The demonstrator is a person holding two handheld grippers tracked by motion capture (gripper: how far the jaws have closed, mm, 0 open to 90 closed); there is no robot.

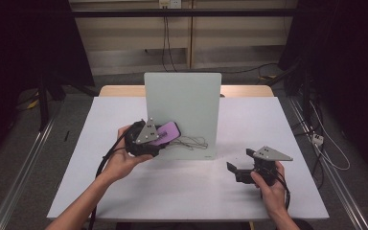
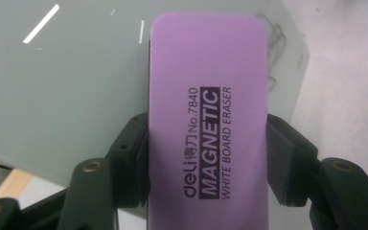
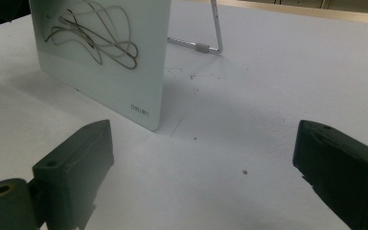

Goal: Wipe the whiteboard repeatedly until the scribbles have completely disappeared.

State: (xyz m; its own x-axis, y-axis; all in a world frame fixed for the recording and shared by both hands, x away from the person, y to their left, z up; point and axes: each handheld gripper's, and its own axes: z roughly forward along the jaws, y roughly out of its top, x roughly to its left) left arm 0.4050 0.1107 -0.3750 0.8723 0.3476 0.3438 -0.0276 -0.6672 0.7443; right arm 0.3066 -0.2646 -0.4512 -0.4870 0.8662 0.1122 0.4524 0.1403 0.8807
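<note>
Just right of your left gripper (image 1: 159, 136), clamped on the purple eraser (image 1: 168, 132), lies the scribble (image 1: 191, 142); right gripper (image 1: 234, 168) wide open, empty, well apart.

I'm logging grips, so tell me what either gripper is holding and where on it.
The left gripper clamps the purple eraser across its long sides. The right gripper holds nothing.

Both forearms are bare. Each black gripper (image 1: 146, 139) (image 1: 242, 168) carries a grey three-cornered plate with screws. Black cables trail from both.
</note>
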